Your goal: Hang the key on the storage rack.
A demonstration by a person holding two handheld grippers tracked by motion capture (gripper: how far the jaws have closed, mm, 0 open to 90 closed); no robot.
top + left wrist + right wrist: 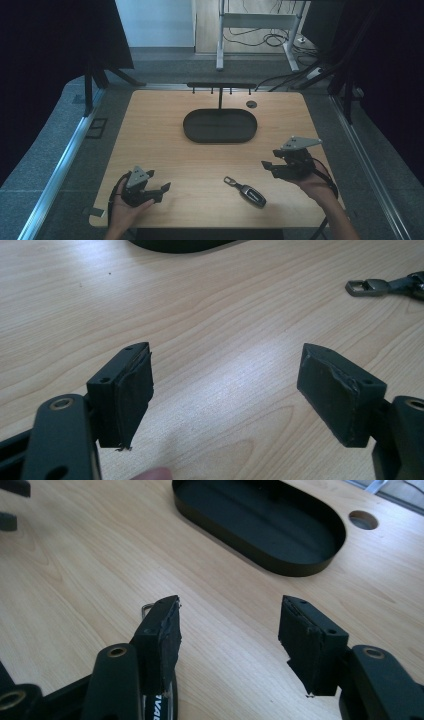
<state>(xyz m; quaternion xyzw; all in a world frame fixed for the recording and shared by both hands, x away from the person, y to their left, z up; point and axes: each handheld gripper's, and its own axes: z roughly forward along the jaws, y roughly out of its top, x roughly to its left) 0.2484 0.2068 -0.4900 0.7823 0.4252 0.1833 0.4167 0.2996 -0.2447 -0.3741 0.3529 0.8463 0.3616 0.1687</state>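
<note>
A black car key (246,192) with a metal clasp lies on the wooden table (165,135) near the front edge, between the two hands. My left gripper (163,190) rests low at the front left, open, and nothing sits between its jaws (225,395). The key (387,286) is off to its upper right in the left gripper view. My right gripper (267,166) hovers at the right, above and to the right of the key, open and holding nothing (227,630). In the right gripper view the key's clasp (146,609) peeks out behind the left jaw.
A black oval tray (220,127), with nothing in it, stands at the table's far middle, its rim (300,571) ahead of my right gripper. Behind it a thin black rack with hooks (220,86) stands upright. A round cable hole (251,104) is beside it.
</note>
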